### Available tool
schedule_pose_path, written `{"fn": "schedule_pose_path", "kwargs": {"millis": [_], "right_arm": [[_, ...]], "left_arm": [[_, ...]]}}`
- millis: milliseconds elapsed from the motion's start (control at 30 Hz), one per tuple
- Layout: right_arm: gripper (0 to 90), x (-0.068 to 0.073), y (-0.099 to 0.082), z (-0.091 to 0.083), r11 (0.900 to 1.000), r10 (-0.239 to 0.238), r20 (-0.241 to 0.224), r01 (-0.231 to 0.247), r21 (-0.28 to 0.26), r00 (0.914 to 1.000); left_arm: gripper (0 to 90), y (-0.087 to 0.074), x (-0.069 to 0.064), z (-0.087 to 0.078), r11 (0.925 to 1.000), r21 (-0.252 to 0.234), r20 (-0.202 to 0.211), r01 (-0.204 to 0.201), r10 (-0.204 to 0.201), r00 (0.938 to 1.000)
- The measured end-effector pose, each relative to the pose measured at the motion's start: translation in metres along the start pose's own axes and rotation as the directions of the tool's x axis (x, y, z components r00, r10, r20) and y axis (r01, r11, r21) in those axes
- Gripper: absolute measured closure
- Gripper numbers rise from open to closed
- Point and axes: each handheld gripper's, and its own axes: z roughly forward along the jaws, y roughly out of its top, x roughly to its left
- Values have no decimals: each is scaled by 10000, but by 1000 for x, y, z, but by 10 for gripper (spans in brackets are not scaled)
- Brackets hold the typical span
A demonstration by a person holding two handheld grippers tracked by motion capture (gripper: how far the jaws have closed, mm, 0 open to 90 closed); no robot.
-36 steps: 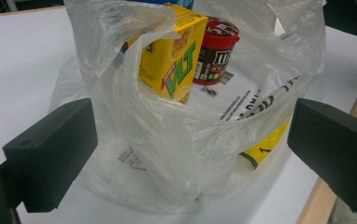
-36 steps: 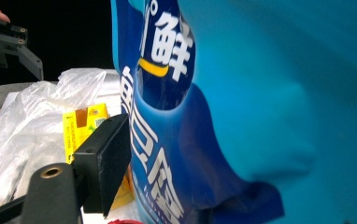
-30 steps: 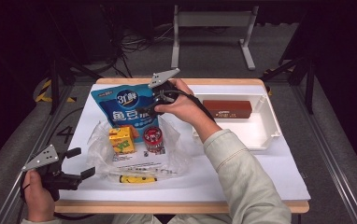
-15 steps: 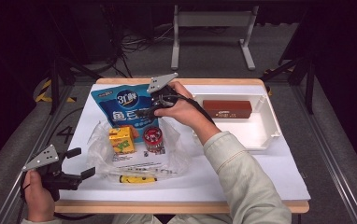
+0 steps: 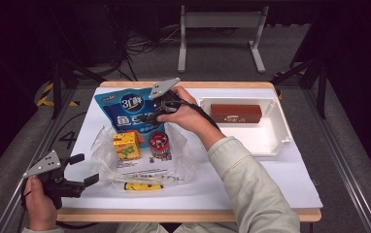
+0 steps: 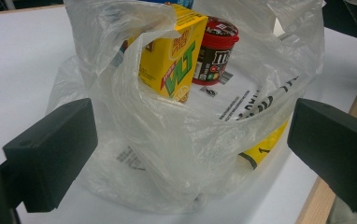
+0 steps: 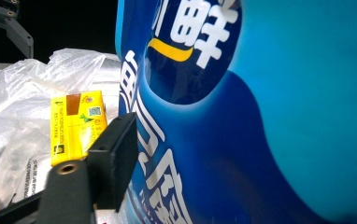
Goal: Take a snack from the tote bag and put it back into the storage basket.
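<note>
at the table's near left corner the left gripper (image 5: 79, 170) rested in the person's hand, jaws spread wide with nothing between them, pointing at the clear plastic bag (image 5: 140, 160). inside the bag stood a yellow drink carton (image 5: 126, 144) and, just beside it, a red candy tub (image 5: 159, 143); a yellow tube (image 5: 137, 186) lay near its front edge. the right gripper (image 5: 149, 116) pinched the blue snack pouch (image 5: 125, 112) behind the bag. at the right, a brown box (image 5: 235, 113) lay in the white tray (image 5: 276, 145)

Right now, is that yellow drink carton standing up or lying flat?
Standing upright. The yellow carton stands on its base inside the clear plastic bag, beside the red-lidded tub.
</note>
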Motion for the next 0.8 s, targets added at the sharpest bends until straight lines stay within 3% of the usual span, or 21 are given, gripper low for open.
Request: {"fn": "schedule_pose_path", "kwargs": {"millis": [100, 367, 533, 800], "right_arm": [[439, -1, 1, 0, 9998, -173, -3, 173, 90, 9999], [546, -1, 2, -1, 9984, -473, -187, 479, 293, 9987], [704, 0, 4, -2, 9964, -634, -458, 658, 533, 9969], [816, 3, 4, -2, 9979, -164, -658, 205, 613, 9977]], "left_arm": [[23, 0, 0, 0, 10000, 18, 12, 2, -2, 10000], [22, 0, 0, 1, 10000, 50, 6, 3, -4, 10000], [23, 0, 0, 1, 10000, 31, -4, 7, -7, 10000], [23, 0, 0, 0, 10000, 24, -9, 10, -10, 10000]]}}
